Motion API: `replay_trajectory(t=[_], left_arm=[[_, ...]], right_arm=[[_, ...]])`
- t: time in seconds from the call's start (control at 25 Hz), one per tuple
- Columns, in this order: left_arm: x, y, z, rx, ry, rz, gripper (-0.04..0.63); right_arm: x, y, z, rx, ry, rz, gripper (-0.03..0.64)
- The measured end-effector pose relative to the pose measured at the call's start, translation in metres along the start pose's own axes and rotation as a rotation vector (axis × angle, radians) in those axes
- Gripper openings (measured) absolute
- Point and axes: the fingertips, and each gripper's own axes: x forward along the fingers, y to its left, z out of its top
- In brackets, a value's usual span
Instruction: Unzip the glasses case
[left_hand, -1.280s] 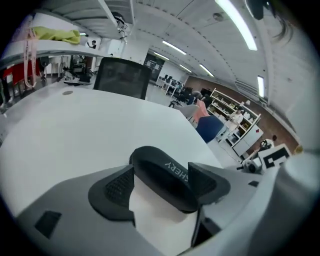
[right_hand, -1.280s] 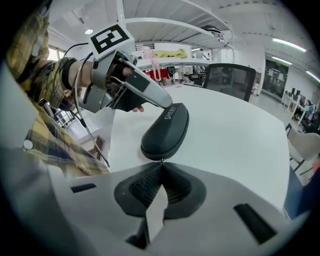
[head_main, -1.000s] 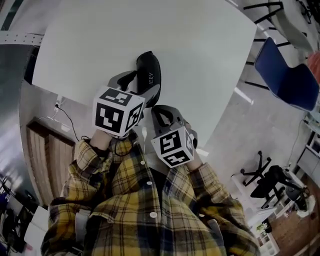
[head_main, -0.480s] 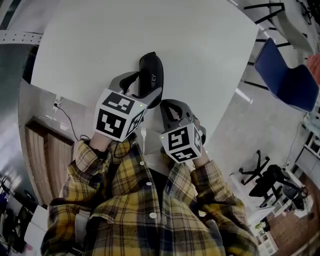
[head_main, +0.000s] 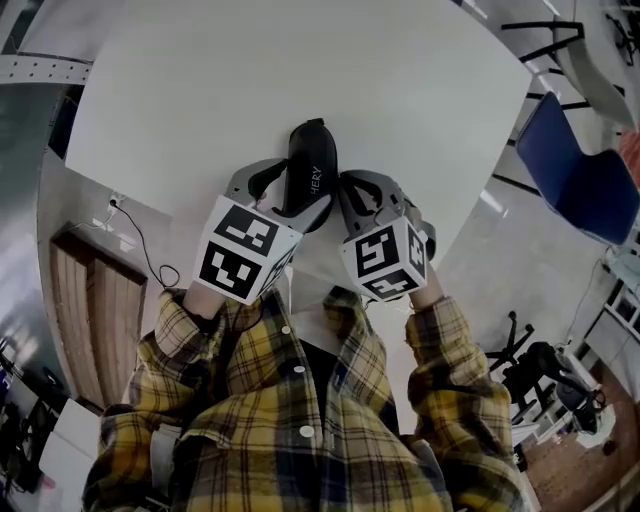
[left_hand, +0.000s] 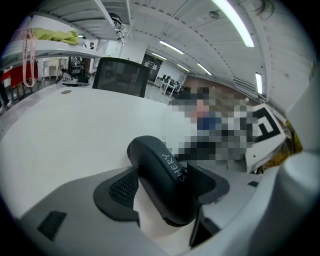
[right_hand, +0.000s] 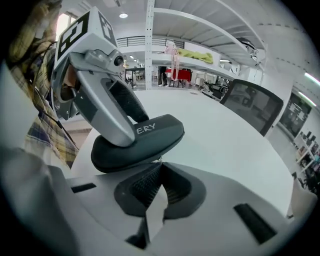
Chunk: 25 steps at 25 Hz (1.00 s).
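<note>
White round table (head_main: 300, 70) in an open-plan office, with a black office chair (left_hand: 122, 75) well beyond the glasses case. Black hard-shell glasses case (head_main: 312, 165) over the table edge nearest the person, lettered face up. Resting or slightly lifted: cannot tell. Left gripper (left_hand: 165, 200) clamped across the case's near half, ribbed pads pressing on its two long sides. Right gripper (right_hand: 159, 172) at the case's right flank, jaws closed to a point against the zip seam. Judged to be pinching the zipper pull (right_hand: 157, 160), seen only as a small metal glint and too small to confirm.

Step in hand: start of the zip run.
- Hold the left clamp firm so the case cannot rotate or slide.
- Draw the pull along the seam line, following the curve round the case's end — never outward, away from the case.
- Apply steady, low force. On a snag, back off slightly and realign with the seam.

Case shut as far as visible. Contents hidden, so no telling whether glasses lie inside.
</note>
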Motion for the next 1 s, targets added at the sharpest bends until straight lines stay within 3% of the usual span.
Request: replay_trajectory(t=[0.36, 0.52, 0.84, 1.0], left_arm=[[0.002, -0.005, -0.001, 0.046, 0.029, -0.007, 0.314], [0.006, -0.017, 0.002, 0.09, 0.065, -0.04, 0.314], [0.025, -0.053, -0.021, 0.365, 0.215, -0.211, 0.313], [0.035, -0.085, -0.031, 0.621, 0.286, -0.28, 0.314]], right_arm=[[0.019, -0.043, 0.024, -0.061, -0.033, 0.016, -0.002], [0.005, -0.045, 0.015, -0.03, -0.031, 0.005, -0.002], [-0.048, -0.019, -0.051, 0.254, -0.004, -0.062, -0.002], [-0.078, 0.005, -0.093, 0.452, 0.018, -0.113, -0.002]])
